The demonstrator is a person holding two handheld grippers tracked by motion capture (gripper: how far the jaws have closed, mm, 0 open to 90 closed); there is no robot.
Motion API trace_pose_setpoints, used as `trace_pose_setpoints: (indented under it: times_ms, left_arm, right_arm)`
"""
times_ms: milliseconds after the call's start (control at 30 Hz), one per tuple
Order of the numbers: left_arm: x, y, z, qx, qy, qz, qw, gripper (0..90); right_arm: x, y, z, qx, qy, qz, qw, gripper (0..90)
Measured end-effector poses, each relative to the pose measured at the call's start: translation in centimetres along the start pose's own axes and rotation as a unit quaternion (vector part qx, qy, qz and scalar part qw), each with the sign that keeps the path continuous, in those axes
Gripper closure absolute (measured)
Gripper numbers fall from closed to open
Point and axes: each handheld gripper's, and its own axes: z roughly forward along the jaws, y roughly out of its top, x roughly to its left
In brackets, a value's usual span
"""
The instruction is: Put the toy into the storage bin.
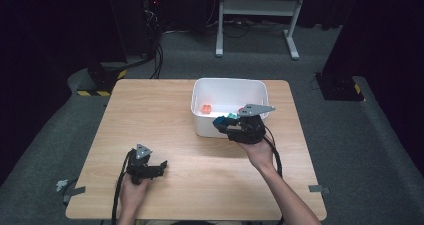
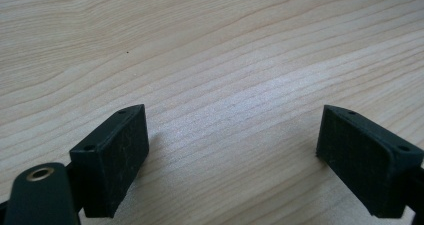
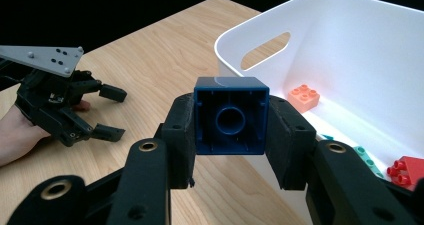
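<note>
My right gripper (image 3: 231, 135) is shut on a dark blue brick (image 3: 231, 116) whose hollow underside faces the camera. In the high view this gripper (image 1: 221, 123) hangs at the near wall of a white bin (image 1: 227, 80), just outside its front rim. Inside the bin (image 3: 360, 50) lie an orange brick (image 3: 304, 97), a teal brick (image 3: 367, 157) and a red brick (image 3: 407, 171). My left gripper (image 1: 162, 167) rests low over the table's front left, open, with bare wood between its fingers (image 2: 115, 160). It also appears far off (image 3: 107, 112) in the right gripper view.
The wooden table (image 1: 160, 115) stands on grey carpet. A white frame (image 1: 257, 7) stands on the floor behind it, and cables (image 1: 155, 50) run along the floor at the back left. Black cables trail from both grippers toward the table's front edge.
</note>
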Motion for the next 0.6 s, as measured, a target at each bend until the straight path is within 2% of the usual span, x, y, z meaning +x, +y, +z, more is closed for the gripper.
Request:
trace_pose_setpoints:
  times_ms: [333, 600]
  left_arm:
    - [0.0, 0.0, 0.0, 0.000, 0.000, 0.000, 1.0000, 13.1]
    - [0.0, 0.0, 0.0, 0.000, 0.000, 0.000, 1.0000, 13.1]
  right_arm:
    - [-0.8, 0.9, -0.3, -0.001, -0.009, -0.001, 1.0000, 58.8]
    - [-1.9, 0.8, -0.4, -0.008, -0.019, 0.015, 0.9997, 58.8]
